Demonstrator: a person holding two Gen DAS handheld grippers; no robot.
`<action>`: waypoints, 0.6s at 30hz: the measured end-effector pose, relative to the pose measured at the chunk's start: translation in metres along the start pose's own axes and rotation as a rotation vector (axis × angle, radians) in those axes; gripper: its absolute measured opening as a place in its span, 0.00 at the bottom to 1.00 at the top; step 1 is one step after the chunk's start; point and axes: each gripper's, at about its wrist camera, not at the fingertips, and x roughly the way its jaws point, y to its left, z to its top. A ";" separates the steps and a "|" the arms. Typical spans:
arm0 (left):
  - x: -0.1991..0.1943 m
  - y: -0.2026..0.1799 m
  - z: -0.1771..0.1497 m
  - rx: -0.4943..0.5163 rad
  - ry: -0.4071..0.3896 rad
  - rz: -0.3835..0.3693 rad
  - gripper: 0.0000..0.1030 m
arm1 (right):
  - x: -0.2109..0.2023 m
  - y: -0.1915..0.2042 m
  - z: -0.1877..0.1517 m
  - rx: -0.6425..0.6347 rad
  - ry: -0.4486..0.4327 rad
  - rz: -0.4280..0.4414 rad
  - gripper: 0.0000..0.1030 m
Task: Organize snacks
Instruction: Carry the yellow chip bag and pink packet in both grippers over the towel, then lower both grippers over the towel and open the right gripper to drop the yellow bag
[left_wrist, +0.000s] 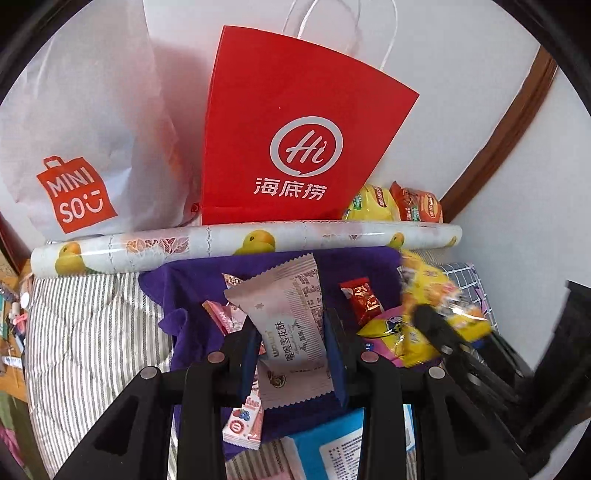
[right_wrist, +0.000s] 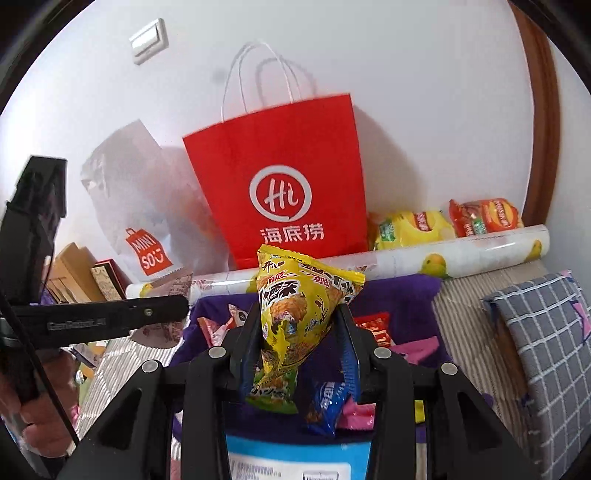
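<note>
My left gripper (left_wrist: 291, 332) is shut on a pale pink snack packet (left_wrist: 286, 325), held above a purple cloth (left_wrist: 177, 291) strewn with small snacks. My right gripper (right_wrist: 297, 328) is shut on a yellow snack bag (right_wrist: 295, 306), lifted over the same purple cloth (right_wrist: 402, 291). In the left wrist view the right gripper (left_wrist: 439, 332) and its yellow bag (left_wrist: 432, 306) appear blurred at the right. In the right wrist view the left gripper (right_wrist: 177, 308) reaches in from the left. A red paper bag (left_wrist: 295, 129) (right_wrist: 284, 184) stands upright against the wall behind the cloth.
A white Miniso bag (left_wrist: 81, 147) (right_wrist: 136, 206) leans left of the red one. A roll printed with yellow fruit (left_wrist: 240, 243) (right_wrist: 443, 258) lies across in front of both. Yellow and orange chip bags (right_wrist: 443, 221) sit behind it. A checked cushion (right_wrist: 546, 343) lies right.
</note>
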 end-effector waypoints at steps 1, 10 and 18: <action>0.002 0.004 0.000 -0.008 0.008 0.000 0.31 | 0.010 -0.001 -0.001 0.008 0.010 -0.002 0.37; 0.006 0.019 0.001 -0.055 0.033 -0.037 0.31 | 0.048 -0.007 -0.023 0.025 0.059 -0.001 0.37; 0.010 0.006 -0.003 -0.025 0.044 -0.043 0.31 | 0.062 -0.013 -0.041 0.021 0.112 -0.001 0.37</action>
